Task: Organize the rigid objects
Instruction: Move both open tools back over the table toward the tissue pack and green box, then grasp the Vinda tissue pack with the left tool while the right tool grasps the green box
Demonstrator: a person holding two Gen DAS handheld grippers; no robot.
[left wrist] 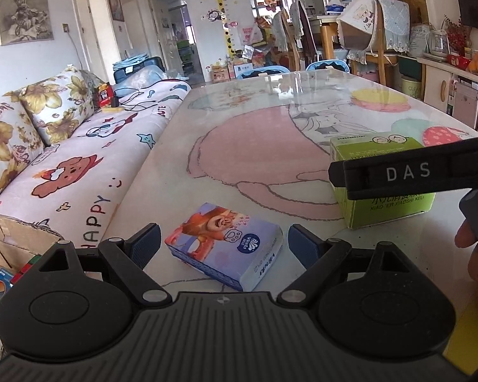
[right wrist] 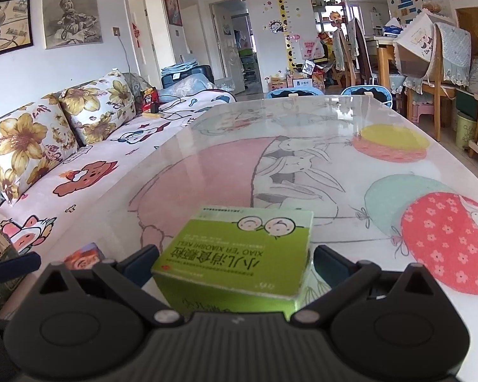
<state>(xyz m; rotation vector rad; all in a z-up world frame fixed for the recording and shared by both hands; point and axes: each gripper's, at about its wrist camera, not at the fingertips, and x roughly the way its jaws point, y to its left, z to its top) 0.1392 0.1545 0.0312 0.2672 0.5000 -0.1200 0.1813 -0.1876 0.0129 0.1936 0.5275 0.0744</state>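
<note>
Item 1: tissue pack [left wrist: 226,245], printed with a cartoon bear, lying flat on the table [left wrist: 255,146] near its front edge. Your left gripper [left wrist: 223,242] straddles it with the fingers [left wrist: 146,242] spread wide; neither pad touches the pack.

Item 2: green box [right wrist: 239,254], upright cardboard carton, on the table to the right of the tissue pack and well apart from it. Your right gripper [right wrist: 235,264] brackets it, fingers [right wrist: 329,262] parted on either side. In the right wrist view a slim gap shows at each flank, so nothing is grasped yet. From the left wrist view that same gripper's arm crosses in front of the green box [left wrist: 382,178].

Item 3: sofa [left wrist: 79,165], alongside the table's left edge; a cardboard carton [left wrist: 12,238] sits below the near corner.

Risks, as judged from here:
- The tissue pack lies skewed to your left fingers. Closing as you stand would likely catch it on its corners, and the soft wrapper could twist or squirt out toward the table edge.
- The green box is light and tall. If one right finger lands first, it may slide or tip on the glossy table instead of being clamped.
- The box is already deep between the right fingers; pushing further forward would shove it rather than seat it.
</note>
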